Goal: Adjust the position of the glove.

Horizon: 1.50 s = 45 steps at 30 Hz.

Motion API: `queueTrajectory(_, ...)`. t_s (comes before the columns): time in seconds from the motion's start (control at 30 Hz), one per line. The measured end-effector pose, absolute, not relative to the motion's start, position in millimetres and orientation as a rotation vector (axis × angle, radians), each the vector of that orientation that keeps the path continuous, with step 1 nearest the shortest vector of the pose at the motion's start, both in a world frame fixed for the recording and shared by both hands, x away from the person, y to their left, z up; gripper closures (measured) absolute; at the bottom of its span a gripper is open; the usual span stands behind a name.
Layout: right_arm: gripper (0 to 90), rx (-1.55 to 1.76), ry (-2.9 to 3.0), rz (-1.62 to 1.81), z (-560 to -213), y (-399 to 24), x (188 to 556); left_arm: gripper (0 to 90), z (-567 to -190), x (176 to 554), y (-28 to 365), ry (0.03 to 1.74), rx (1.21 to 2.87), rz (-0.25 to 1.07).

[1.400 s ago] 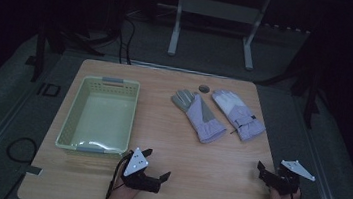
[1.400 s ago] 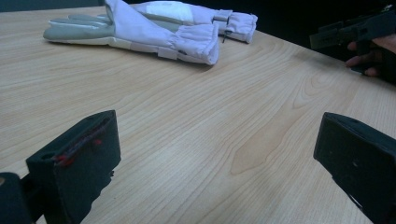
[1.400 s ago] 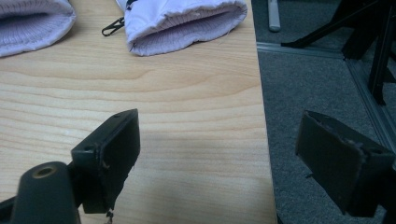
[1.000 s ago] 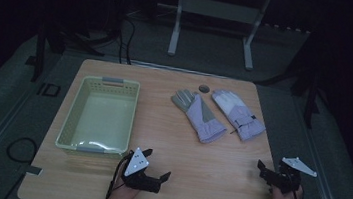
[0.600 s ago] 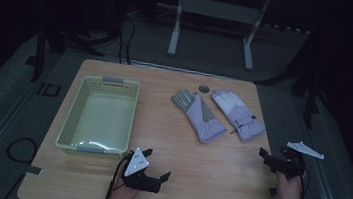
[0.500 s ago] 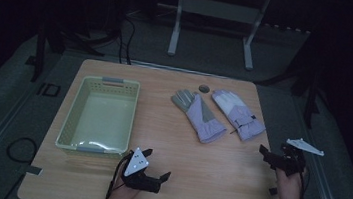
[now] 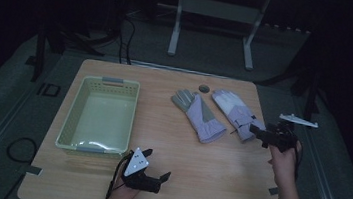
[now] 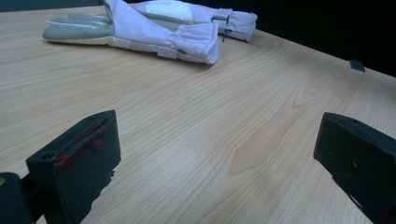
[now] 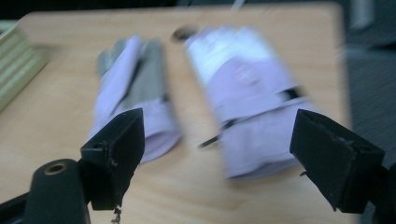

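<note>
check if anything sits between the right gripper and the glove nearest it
Nothing visible does. The right gripper hangs open by the cuff of the right-hand glove, with bare table between its jaws and the cuff. The other glove lies off to the side.

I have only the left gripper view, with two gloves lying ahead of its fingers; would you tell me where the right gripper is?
Observer: The right gripper hovers at the cuff of the pale lilac glove. Its fingers stand wide apart, have just closed slightly, and grip nothing.
Operator: Thank you. Is there a container anywhere?
Observer: Yes, a pale green basket stands to the left of the grey-palmed glove and looks empty.
Operator: Is anything else near the two?
Observer: A small dark round thing lies just beyond them.
</note>
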State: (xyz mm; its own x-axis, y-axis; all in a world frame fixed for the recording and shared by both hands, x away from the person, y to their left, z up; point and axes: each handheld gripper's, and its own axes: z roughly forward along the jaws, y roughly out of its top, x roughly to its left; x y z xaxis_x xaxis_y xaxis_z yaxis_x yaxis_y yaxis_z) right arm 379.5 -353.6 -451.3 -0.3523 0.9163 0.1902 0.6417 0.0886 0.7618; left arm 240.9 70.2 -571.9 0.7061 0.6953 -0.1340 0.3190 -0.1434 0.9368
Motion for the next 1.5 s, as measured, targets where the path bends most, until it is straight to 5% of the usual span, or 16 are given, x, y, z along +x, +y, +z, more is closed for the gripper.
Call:
queueTrajectory(0.37, 13.5, 1.375, 2.175, 1.091, -458.1, -310.0, 402.0, 0.8, -572.0, 241.4, 70.7, 0.809, 1.740, 0.381)
queueTrajectory(0.9, 29.8, 1.277, 2.240, 1.009, -469.0, -261.9, 434.2, 0.8, -572.0, 240.6, 69.8, 0.798, 1.745, 0.375)
queueTrajectory(1.5, 37.7, 1.107, 2.372, 0.817, -507.3, -216.1, 465.9, 0.8, -572.1, 240.7, 69.9, 0.793, 1.744, 0.362)
